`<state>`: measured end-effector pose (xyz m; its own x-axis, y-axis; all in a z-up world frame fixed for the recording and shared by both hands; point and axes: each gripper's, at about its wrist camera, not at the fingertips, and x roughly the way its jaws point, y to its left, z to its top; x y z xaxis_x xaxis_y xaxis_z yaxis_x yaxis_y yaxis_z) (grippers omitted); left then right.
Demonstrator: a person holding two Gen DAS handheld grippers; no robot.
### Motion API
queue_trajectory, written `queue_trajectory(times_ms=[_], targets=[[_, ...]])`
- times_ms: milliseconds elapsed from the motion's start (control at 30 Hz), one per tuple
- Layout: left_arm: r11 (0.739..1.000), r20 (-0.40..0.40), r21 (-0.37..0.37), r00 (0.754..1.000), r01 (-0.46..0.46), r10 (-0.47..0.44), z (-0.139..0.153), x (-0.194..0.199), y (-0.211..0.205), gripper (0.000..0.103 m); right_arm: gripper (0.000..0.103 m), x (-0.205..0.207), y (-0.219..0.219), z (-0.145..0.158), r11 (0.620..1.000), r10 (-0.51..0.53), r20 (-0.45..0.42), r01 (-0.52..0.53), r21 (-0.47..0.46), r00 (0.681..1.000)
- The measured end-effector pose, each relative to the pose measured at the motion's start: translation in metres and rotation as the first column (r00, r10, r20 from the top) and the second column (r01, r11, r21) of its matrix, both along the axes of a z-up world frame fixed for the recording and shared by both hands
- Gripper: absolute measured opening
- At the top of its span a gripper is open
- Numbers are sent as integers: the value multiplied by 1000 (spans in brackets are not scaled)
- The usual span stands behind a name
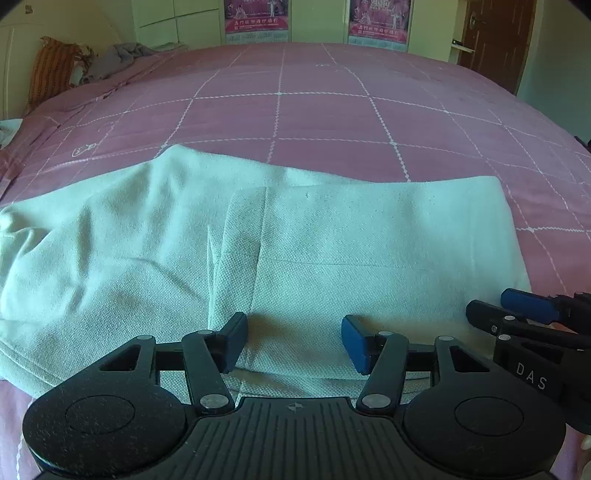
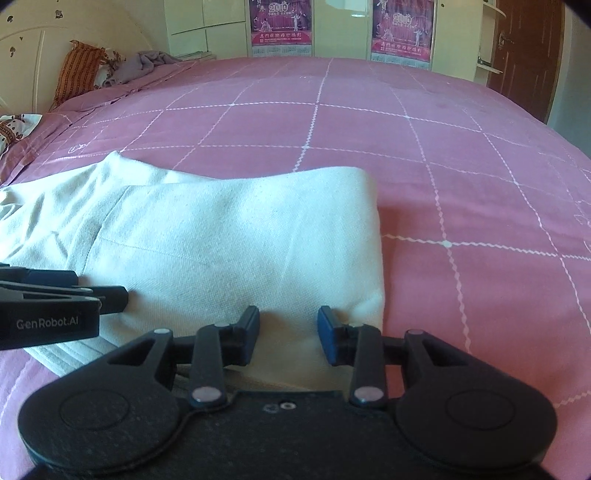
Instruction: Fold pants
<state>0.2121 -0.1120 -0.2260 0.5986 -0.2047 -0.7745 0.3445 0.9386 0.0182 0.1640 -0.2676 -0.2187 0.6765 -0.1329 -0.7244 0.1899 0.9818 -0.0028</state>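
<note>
Pants point(image 1: 295, 236): pale, off-white, lying on the bed point(image 1: 332, 110) near its front edge; folded over once, the upper layer's edge running across the middle, the folded end square on the right, looser cloth bunched to the left.
Bed: pink cover with a white grid of stitched lines; pants lie across its near part.
Left claw point(image 1: 294, 341): released, jaws apart, hanging just over the pants' near edge; cloth shows in the gap between the blue pads point(image 1: 352, 343), nothing pinched.
Right claw point(image 2: 289, 332): released, jaws parted less widely, over the near right corner of the pants; cloth lies under the gap, pads not pressing on it.
Claws, relation: side by side, close, each showing at the edge of the other's view.
Background: pillow point(image 2: 75, 70) and grey cloth point(image 2: 144, 64) at the far left of the bed; two posters point(image 2: 280, 26) on the wall; brown door point(image 2: 524, 55) at right.
</note>
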Motion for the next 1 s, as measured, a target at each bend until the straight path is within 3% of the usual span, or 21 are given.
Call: queue_trajectory(times_ms=[233, 333, 400, 767, 833, 967, 1000], targets=[[1000, 10, 13, 1000, 17, -18, 1, -4, -3, 61, 36, -4, 6, 1, 1000, 3, -3, -3, -14, 1000], [999, 16, 13, 999, 42, -42, 0, -6, -4, 71, 36, -7, 9, 2, 1000, 6, -6, -6, -16, 1000], [998, -14, 13, 998, 68, -68, -2, -7, -5, 103, 36, -10, 11, 2, 1000, 7, -7, -7, -16, 1000], [998, 36, 11, 997, 64, -64, -1, -31, 9, 103, 40, -23, 18, 6, 1000, 4, -19, -4, -3, 1000], [998, 22, -1, 997, 69, -69, 3, -32, 13, 103, 40, -24, 20, 6, 1000, 7, -20, -8, -9, 1000], [999, -79, -35, 997, 20, -23, 5, -27, 30, 103, 43, -27, 20, 8, 1000, 6, -15, -6, 5, 1000], [1000, -70, -21, 998, 3, -5, 6, -27, 34, 103, 45, -28, 19, 8, 1000, 3, -11, -2, 15, 1000]])
